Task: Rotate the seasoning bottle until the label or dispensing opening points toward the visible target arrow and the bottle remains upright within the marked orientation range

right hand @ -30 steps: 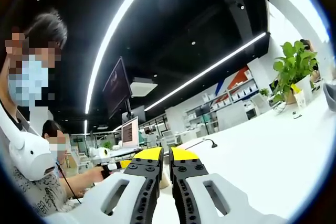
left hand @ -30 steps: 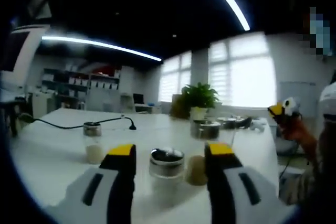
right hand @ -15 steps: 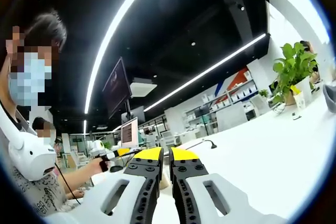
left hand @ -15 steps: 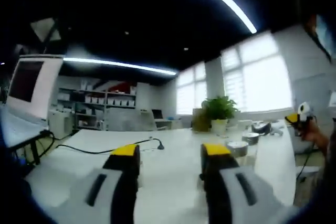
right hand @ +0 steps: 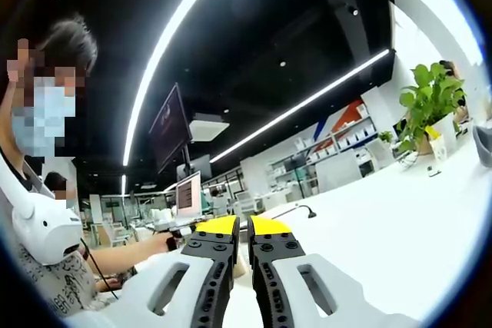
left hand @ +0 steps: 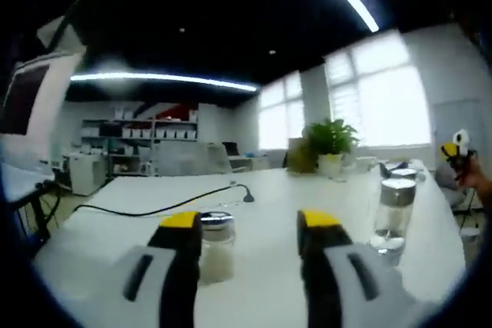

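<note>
My left gripper [left hand: 250, 224] is open, low over the white table [left hand: 261, 197], with nothing between its yellow-tipped jaws. A short seasoning bottle [left hand: 217, 245] with a metal lid and white contents stands upright just inside the left jaw, partly hidden behind it. A taller clear bottle [left hand: 391, 210] with a metal lid stands upright to the right of the right jaw. My right gripper [right hand: 246, 228] is shut on nothing and points across the table [right hand: 384, 220]. No target arrow can be made out.
A black cable [left hand: 146, 210] runs across the table beyond the bottles. A potted plant [left hand: 330, 140] stands at the far edge, also seen as the plant [right hand: 430, 101]. A masked person [right hand: 46, 190] sits left, a hand [right hand: 157, 243] stretched out. A monitor [right hand: 171, 124] hangs behind.
The left view has swung and dipped, bringing the short bottle up against the left jaw and the taller bottle to the right. In the right view only the person's hand has shifted right.
</note>
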The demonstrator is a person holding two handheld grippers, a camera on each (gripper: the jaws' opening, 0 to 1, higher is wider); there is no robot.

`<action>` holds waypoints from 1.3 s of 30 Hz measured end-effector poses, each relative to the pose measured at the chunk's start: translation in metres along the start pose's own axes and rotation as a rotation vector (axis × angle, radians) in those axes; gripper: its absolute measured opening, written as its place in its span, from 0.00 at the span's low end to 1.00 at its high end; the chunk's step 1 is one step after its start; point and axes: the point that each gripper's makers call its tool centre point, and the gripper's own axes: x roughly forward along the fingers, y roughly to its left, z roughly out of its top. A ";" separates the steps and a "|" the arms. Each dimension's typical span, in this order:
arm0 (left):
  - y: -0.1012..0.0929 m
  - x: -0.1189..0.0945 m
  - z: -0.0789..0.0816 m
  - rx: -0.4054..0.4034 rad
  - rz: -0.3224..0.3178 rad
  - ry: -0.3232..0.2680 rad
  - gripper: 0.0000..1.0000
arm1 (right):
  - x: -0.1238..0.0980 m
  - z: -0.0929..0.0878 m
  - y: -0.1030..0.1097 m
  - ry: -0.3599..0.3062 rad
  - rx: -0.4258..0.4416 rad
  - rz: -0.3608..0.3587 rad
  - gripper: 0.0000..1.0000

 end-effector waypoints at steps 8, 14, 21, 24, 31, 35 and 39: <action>0.017 0.030 -0.009 -0.040 0.036 0.009 0.51 | -0.001 0.000 -0.002 -0.001 -0.002 -0.006 0.03; 0.022 0.036 -0.005 -0.013 0.048 0.012 0.52 | -0.005 0.000 -0.006 -0.013 0.006 -0.015 0.03; 0.042 0.037 -0.014 -0.018 0.083 0.036 0.52 | -0.006 -0.002 -0.007 -0.008 0.004 -0.021 0.04; 0.045 0.038 -0.021 -0.017 0.097 0.053 0.50 | -0.007 -0.001 -0.008 -0.014 0.007 -0.023 0.04; 0.044 0.050 -0.028 -0.010 0.088 0.060 0.47 | -0.009 -0.003 -0.011 -0.008 0.014 -0.031 0.04; 0.050 0.053 -0.030 -0.052 0.106 0.053 0.43 | -0.011 -0.002 -0.013 -0.013 0.013 -0.036 0.04; 0.050 0.055 -0.032 -0.038 0.105 0.057 0.44 | -0.012 -0.002 -0.016 -0.015 0.017 -0.044 0.04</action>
